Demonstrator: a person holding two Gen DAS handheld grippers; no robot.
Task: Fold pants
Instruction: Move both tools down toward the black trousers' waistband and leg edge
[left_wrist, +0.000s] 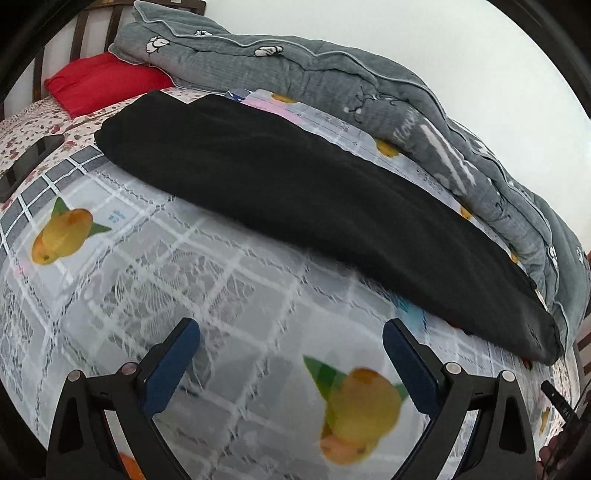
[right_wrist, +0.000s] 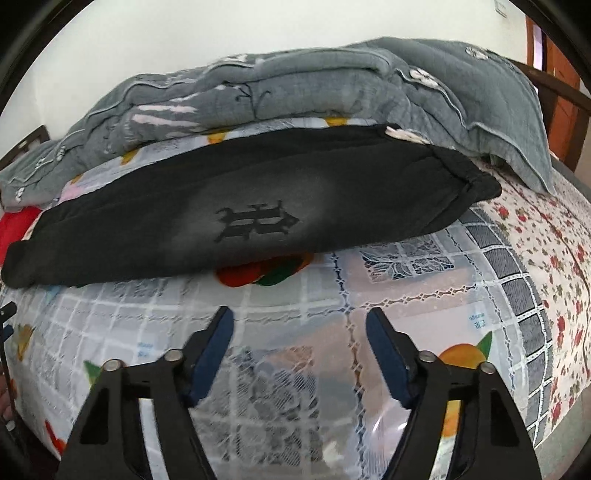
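Black pants (left_wrist: 295, 192) lie folded lengthwise into one long strip across the bed, on a clear plastic sheet printed with fruit. In the right wrist view the pants (right_wrist: 258, 206) show a dark emblem on a faded grey patch, with the bunched waistband end at the right. My left gripper (left_wrist: 291, 328) hovers over the plastic sheet, short of the pants' near edge, jaws wide apart with nothing between them. My right gripper (right_wrist: 300, 318) also stands open and empty, just short of the pants' near edge below the emblem.
A thick grey quilt (left_wrist: 369, 85) is heaped along the far side against the wall, touching the pants. A red pillow (left_wrist: 99, 81) lies by the wooden headboard. A dark phone (left_wrist: 29, 162) rests on the floral bedsheet (right_wrist: 546, 258) at the left.
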